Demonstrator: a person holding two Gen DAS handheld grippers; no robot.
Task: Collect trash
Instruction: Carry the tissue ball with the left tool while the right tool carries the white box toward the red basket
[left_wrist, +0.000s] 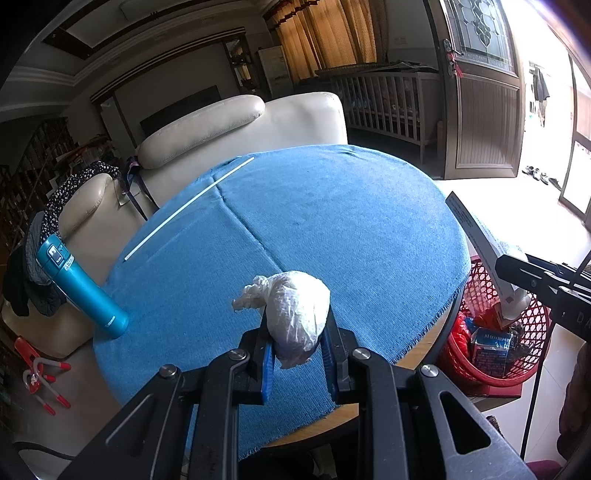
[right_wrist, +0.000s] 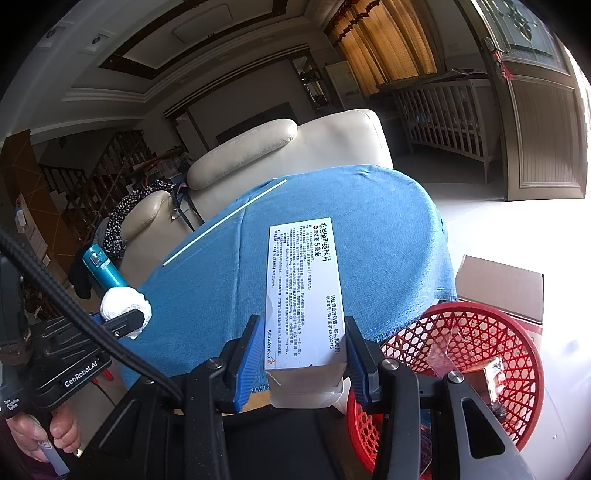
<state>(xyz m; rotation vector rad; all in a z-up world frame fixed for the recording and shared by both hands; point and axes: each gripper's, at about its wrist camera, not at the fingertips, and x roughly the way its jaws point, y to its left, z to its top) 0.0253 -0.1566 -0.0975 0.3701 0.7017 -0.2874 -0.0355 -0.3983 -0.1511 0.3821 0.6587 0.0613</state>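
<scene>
Holding one piece of trash in each tool, a person works at a round surface (left_wrist: 369, 229) covered with a blue cloth. The left hand-held gripper (left_wrist: 297, 354) has its blue pads pinched on a knotted white plastic bag (left_wrist: 295, 314), a tied bundle with its twisted neck sticking out to the left; the bundle sits just above the cloth near the front edge, gripped across its belly, probably so the soft plastic cannot slip out. The right hand-held gripper (right_wrist: 301, 354) squeezes the near end of a white medicine box (right_wrist: 304, 291) printed with Chinese text, its long body jutting forward over the cloth like a plank; gripping one end likely leaves the rest free to tip into a bin. That bin is a red mesh basket (right_wrist: 480, 332) standing below and to the right of the surface, right beside the right tool, and already holding a blue carton and other scraps. Both items appear lifted and ready to be dropped in, the box being the closer. Left on the cloth are a thin white stick (left_wrist: 188, 206) lying diagonally toward the far left edge, probably trash too, and a teal insulated bottle (left_wrist: 83, 284) leaning at the left rim. A cream leather sofa (left_wrist: 258, 122) sits behind.
</scene>
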